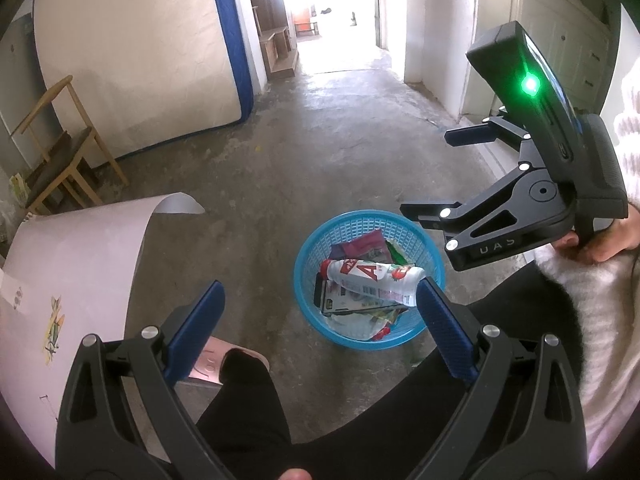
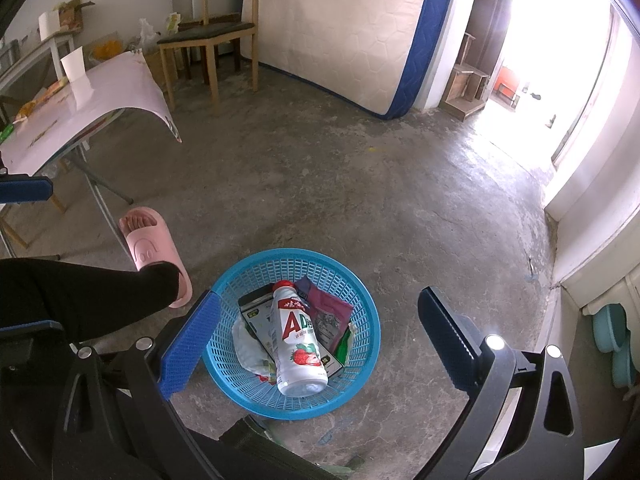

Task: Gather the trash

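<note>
Left wrist view: left gripper [image 1: 320, 314] spread wide, empty, above round blue plastic mesh basket [image 1: 312, 248] on concrete floor [image 1: 320, 140]; right gripper [image 1: 434, 172] also wide, empty. Right wrist view: white strawberry-label drink bottle [image 2: 298, 340] lies in basket [image 2: 360, 292] on purple wrapper [image 2: 330, 312].

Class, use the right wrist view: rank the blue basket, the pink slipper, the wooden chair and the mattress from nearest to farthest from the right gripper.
From the right gripper:
1. Blue basket, directly below, between the open fingers.
2. Pink slipper, left on the floor.
3. Wooden chair, far left.
4. Mattress, leaning on the back wall.
</note>
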### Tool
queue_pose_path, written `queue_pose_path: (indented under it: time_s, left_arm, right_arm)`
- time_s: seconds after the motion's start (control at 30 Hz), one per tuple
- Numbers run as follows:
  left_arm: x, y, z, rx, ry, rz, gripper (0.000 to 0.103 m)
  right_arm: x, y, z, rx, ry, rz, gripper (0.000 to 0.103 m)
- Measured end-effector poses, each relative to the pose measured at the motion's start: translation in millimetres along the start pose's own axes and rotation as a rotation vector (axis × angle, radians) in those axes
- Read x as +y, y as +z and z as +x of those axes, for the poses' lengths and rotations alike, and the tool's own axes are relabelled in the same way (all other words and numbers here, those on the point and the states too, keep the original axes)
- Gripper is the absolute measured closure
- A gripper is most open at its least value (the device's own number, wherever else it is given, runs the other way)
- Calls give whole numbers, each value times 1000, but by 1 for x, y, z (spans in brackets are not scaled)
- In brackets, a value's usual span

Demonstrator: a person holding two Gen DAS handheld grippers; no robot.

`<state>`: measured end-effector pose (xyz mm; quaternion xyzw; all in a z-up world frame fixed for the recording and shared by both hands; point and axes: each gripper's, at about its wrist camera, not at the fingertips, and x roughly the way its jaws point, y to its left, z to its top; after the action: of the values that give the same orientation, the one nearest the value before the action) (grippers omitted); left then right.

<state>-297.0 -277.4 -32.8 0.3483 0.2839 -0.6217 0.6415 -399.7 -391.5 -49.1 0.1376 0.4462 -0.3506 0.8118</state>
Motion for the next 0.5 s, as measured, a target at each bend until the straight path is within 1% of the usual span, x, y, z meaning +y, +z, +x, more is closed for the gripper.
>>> queue_pose_path:
  time_s: [0.5]
  left_arm:
    - [2, -2, 1, 3, -3, -12, 11]
  right_arm:
    - [1, 0, 0, 0, 0, -2, 7]
